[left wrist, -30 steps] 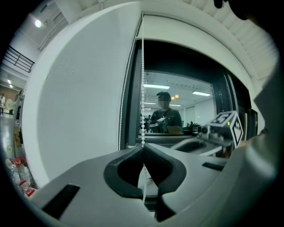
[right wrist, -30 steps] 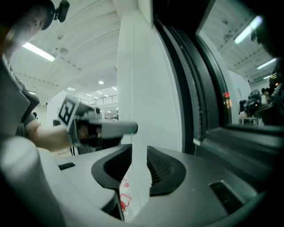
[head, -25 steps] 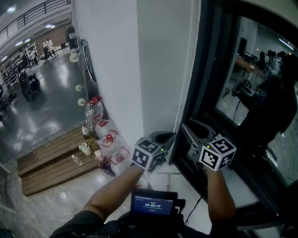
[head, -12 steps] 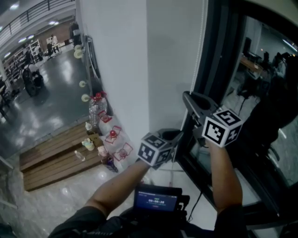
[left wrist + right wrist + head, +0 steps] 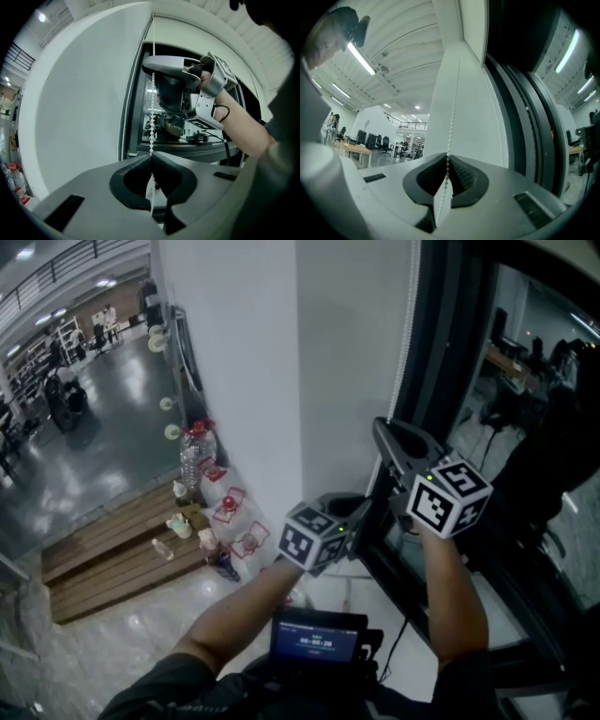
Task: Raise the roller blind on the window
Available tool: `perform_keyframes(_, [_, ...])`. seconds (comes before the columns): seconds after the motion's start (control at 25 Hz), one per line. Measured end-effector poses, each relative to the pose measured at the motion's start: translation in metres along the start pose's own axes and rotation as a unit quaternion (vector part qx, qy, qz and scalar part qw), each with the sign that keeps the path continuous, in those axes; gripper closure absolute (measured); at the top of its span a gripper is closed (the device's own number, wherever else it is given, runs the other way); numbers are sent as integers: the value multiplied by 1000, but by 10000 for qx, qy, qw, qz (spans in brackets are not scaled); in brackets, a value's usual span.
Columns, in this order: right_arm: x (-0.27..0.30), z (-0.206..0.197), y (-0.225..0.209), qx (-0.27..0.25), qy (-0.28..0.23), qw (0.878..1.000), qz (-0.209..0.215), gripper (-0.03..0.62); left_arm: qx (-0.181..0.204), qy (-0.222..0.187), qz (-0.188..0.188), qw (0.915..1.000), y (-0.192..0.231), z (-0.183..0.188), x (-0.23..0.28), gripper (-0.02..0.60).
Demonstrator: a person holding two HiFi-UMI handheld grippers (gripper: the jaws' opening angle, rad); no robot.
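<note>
Right gripper (image 5: 379, 433) clenched on thin white beaded pull chain (image 5: 404, 343), jaws having just been closing, chain caught between its pads; it sits high beside black window frame (image 5: 439, 381). Left gripper (image 5: 364, 510) clamped tight on the same strand, lower, just below and left of the right one, near the frame's bottom corner. 2 chain strands run up the white wall (image 5: 347, 352) left of the frame.

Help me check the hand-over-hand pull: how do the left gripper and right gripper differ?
The right gripper grips the bead chain higher than the left gripper. The right gripper's jaws have just been closing on it; the left gripper's are pressed tight. Both are shut on the same strand.
</note>
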State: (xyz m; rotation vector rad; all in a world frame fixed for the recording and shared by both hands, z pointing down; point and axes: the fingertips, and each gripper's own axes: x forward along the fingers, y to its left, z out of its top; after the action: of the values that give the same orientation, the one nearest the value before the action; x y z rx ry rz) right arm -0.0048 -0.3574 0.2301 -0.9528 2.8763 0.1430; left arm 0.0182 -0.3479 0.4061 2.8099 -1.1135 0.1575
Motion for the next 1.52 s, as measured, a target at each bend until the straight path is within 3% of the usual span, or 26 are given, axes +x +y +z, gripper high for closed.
perform_keyframes(0.32, [-5, -12, 6, 23, 86, 9999, -56, 582, -120, 193, 16, 9997, -5, -15, 0, 584])
perform_keyframes(0.92, [-14, -81, 6, 228, 475, 9985, -139, 582, -287, 876, 109, 9957, -4, -81, 11, 584])
perform_keyframes(1.04, [-17, -92, 4, 231, 484, 9983, -227, 582, -565, 1034, 54, 9930, -6, -95, 12, 585])
perform_keyframes(1.12, [-20, -94, 0, 298, 454, 9982, -265, 582, -737, 1036, 2, 9919, -10, -97, 11, 586])
perform_keyframes(1.52, [-19, -97, 1, 286, 473, 9983, -202, 582, -594, 1004, 361, 9925, 6, -93, 8, 583])
